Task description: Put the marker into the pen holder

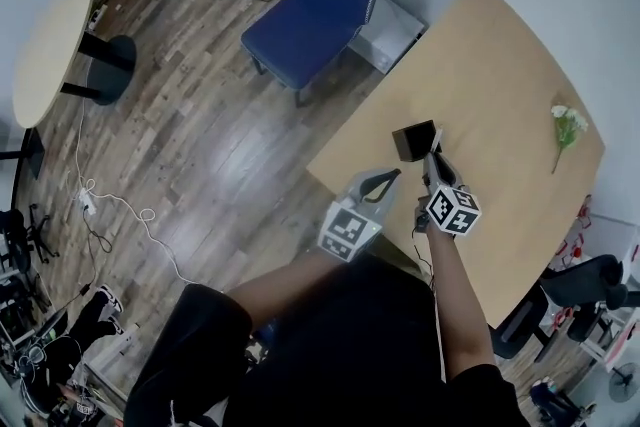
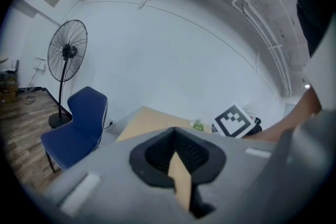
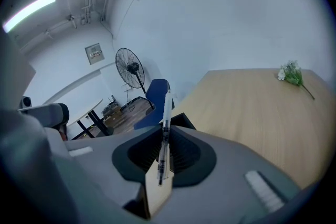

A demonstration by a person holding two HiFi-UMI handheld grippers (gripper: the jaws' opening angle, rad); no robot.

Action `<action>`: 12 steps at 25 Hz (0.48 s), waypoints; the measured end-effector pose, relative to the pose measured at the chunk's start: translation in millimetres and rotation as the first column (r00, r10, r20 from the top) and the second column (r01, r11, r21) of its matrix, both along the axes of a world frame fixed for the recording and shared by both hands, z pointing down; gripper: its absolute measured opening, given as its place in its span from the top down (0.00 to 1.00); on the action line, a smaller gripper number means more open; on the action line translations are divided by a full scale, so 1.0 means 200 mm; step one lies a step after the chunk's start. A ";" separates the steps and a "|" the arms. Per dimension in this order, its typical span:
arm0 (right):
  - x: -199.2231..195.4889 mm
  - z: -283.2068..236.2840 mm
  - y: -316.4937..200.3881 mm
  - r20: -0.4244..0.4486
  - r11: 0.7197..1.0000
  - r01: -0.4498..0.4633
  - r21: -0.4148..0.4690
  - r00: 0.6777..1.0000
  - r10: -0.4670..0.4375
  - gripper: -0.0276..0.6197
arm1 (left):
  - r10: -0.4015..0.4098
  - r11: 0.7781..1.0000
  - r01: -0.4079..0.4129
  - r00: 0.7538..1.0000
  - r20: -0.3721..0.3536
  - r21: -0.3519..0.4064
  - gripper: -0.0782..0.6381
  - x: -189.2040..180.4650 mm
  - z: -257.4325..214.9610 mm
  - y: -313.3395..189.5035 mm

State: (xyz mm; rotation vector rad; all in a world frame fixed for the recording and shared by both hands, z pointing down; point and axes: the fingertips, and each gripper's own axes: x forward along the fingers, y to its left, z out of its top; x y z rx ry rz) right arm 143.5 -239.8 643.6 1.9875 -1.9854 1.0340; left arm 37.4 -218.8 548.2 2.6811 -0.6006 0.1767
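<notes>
The pen holder [image 1: 413,139], a black open-topped box, stands on the table [image 1: 500,75] near the edge facing the person, not far from the corner toward the floor [image 1: 200,135]. The right tool [image 1: 432,157] hovers just beside the holder on the person's side, its jaws clamped on the marker [image 3: 166,113]. The marker stands roughly upright in the pads, its tip pointing past the holder's rim [image 3: 184,121]. The left tool [image 1: 393,174] hangs over the table edge, near the holder; its jaws are closed together with nothing between them. Beyond the holder the wood surface runs open to the far side, where a flower sprig [image 1: 566,129] lies well apart from both tools. Off the table's far-left edge stands a blue chair [image 1: 318,0]. A fan [image 2: 67,52] stands behind the chair by the wall. A round table [image 1: 45,45] and loose cables [image 1: 100,205] occupy the floor well to the left.
</notes>
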 end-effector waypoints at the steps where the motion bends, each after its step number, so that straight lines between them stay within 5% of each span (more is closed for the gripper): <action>1: 0.00 0.01 -0.02 0.007 1.000 0.004 0.003 1.000 -0.004 0.88 | -0.015 1.000 0.015 1.000 -0.002 -0.002 0.89 0.00 0.00 -0.02; 12: -0.01 0.03 -0.21 0.107 0.999 -0.027 0.040 0.994 0.023 0.88 | -0.115 0.993 0.115 0.992 0.057 0.003 0.89 -0.06 0.06 -0.13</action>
